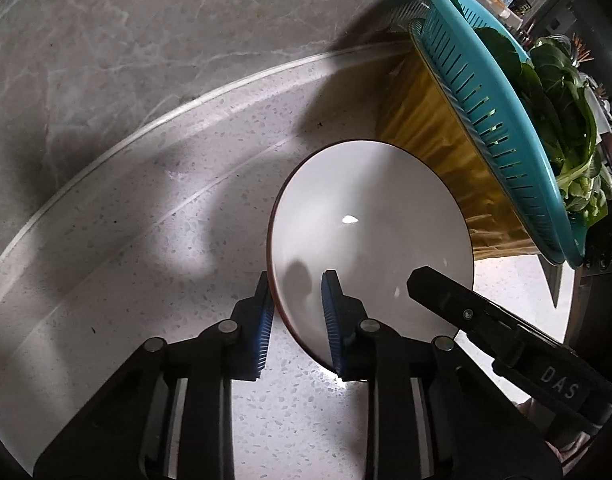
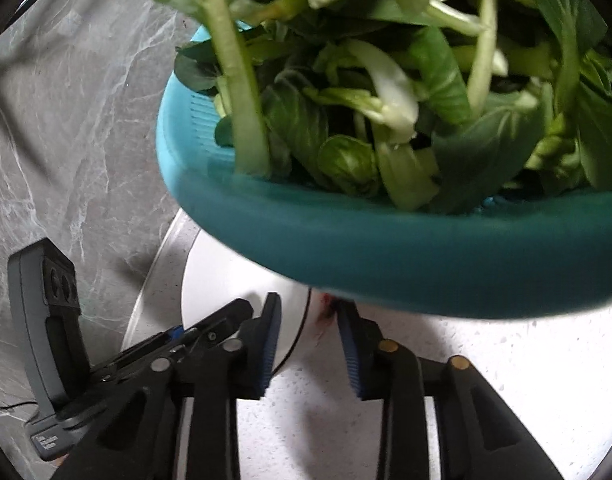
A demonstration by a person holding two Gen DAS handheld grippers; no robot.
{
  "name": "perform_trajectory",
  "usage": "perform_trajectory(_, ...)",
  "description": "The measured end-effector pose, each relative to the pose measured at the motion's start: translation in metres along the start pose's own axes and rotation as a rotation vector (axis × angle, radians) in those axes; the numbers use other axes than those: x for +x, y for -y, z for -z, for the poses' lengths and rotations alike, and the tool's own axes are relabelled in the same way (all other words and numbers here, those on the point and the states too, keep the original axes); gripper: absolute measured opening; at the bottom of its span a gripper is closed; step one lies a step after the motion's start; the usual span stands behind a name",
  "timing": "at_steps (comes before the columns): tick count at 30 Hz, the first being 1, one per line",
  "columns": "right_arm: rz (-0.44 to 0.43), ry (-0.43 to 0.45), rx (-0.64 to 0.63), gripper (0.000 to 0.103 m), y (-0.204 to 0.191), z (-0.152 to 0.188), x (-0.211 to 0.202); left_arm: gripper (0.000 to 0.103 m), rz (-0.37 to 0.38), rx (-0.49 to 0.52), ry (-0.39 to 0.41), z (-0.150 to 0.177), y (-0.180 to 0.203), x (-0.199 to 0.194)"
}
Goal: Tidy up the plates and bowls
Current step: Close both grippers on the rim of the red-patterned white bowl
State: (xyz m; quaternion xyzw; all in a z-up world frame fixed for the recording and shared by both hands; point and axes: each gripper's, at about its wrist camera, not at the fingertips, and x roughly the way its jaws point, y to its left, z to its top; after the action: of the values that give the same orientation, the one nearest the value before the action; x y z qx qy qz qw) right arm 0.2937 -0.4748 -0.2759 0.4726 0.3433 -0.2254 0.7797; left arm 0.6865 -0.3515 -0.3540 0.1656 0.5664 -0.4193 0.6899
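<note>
1. Both grippers straddle the rim of the same white bowl, one on each side. No earlier view here, so I take them just as they stand.
2. Left gripper (image 1: 298,320) first: one blue pad (image 1: 333,316) sits inside the white bowl (image 1: 369,216), the other outside the brown wall. The outer pad seems to touch the wall, while the inner one shows a gap to the glaze, so I can't call this a firm pinch.
3. Right gripper (image 2: 310,350) in its own view: jaws fairly narrow, the bowl's rim running up between them. I see space on both sides of the rim, so it reads as not yet gripping.
4. Where's the bowl? It sits on the pale speckled counter (image 1: 146,280), right against a yellow ribbed container (image 1: 437,128) that carries a teal colander (image 1: 485,92) full of leafy greens (image 2: 385,92).
5. Handling call: this looks like glazed ceramic. My judgement is stiff, moderately heavy, slick on the inside and quick to chip if it knocks the container beside it.
6. Best hold is the rim wall, one pad in and one pad out, on opposite sides, which is just where both tools are set.
7. Watch out: the colander overhangs the bowl in the right wrist view, so a straight lift may clip its underside.
</note>
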Motion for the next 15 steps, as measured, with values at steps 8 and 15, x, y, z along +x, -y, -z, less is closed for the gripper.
perform_trajectory(8, -0.015, -0.032, -0.029, 0.023, -0.018, 0.003, 0.018, 0.012, -0.047, -0.034, 0.01, 0.011, -0.011, -0.012)
perform_trajectory(15, -0.032, -0.052, -0.059, 0.022, -0.032, 0.018, 0.016, 0.011, -0.055, -0.057, 0.017, 0.021, -0.017, -0.025)
